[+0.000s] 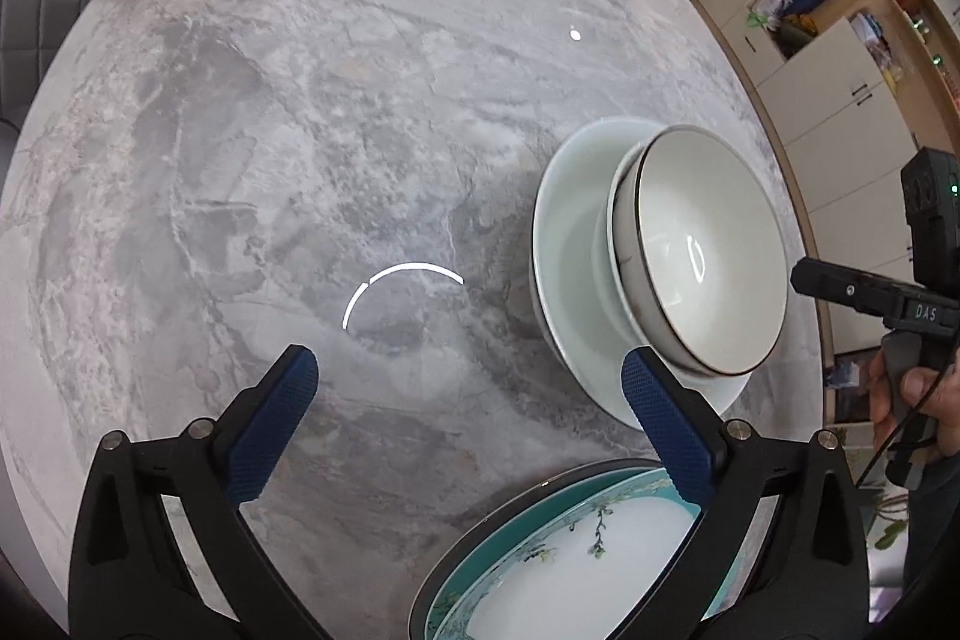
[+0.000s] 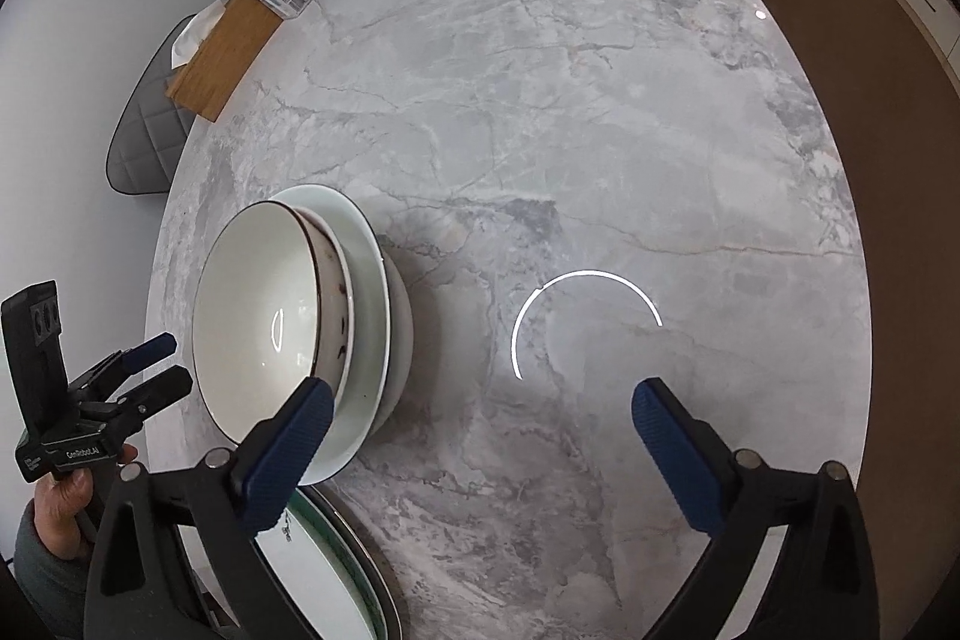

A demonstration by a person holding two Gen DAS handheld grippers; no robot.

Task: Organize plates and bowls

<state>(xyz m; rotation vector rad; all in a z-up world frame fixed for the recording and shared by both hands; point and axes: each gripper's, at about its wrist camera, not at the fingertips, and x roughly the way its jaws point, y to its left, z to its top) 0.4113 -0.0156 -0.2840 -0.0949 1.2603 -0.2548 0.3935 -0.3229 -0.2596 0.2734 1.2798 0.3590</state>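
The left gripper point(image 1: 468, 394) stood wide apart and held nothing, with bare grey marble tabletop point(image 1: 300, 160) between its blue fingers. Just beyond its right finger stood a stack of white bowls with a dark rim point(image 1: 702, 256), nested on a round white plate point(image 1: 564, 244). Under that same finger lay a round teal plate with a flower pattern point(image 1: 540, 550). The right gripper point(image 2: 480, 418) was also released and empty; the bowl stack was close beside its left finger, partly behind it.
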